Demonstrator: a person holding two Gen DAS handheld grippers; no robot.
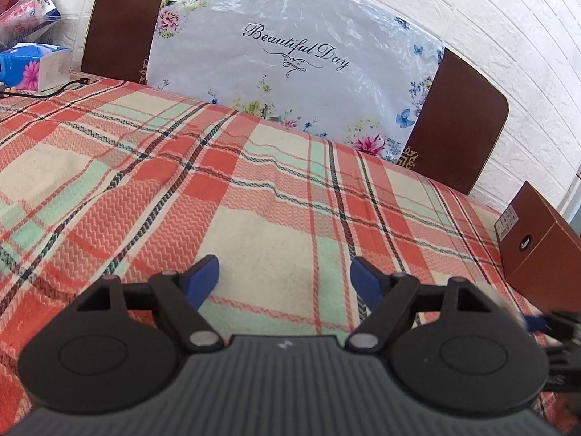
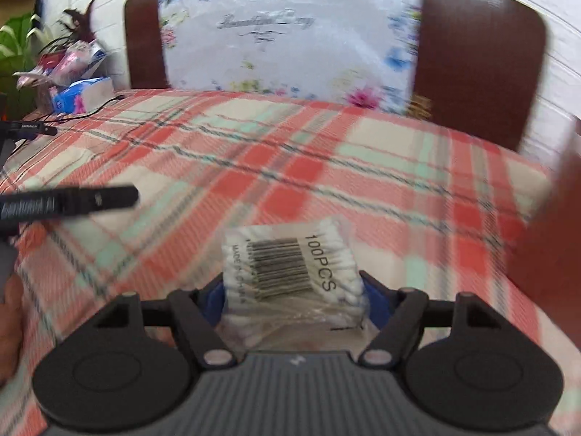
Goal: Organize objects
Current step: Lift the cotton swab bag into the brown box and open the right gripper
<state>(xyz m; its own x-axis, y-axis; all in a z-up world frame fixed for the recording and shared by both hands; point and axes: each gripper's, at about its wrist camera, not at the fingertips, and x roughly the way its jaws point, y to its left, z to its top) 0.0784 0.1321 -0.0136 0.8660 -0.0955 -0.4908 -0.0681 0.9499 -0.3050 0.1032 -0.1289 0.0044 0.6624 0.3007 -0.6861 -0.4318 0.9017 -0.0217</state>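
Observation:
A clear bag of cotton swabs (image 2: pixel 290 265), with a barcode and "100PCS" printed on it, sits between the blue pads of my right gripper (image 2: pixel 290 283). The pads press both of its sides, and it stays sharp against the blurred plaid tablecloth (image 2: pixel 326 167), so it is held above the cloth. My left gripper (image 1: pixel 285 265) hangs open low over the plaid tablecloth (image 1: pixel 254 189) with nothing between its blue fingers (image 1: pixel 205 276). A brown cardboard box (image 1: pixel 537 239) stands to its right at the table's edge.
A chair back (image 1: pixel 457 123) draped with a flowered plastic cover (image 1: pixel 290 54) stands behind the table. Tissue packs (image 1: pixel 32 65) and a black cable (image 1: pixel 54 89) lie at the far left. A black device (image 2: pixel 69 201) and a hand (image 2: pixel 9 327) enter the right wrist view's left side.

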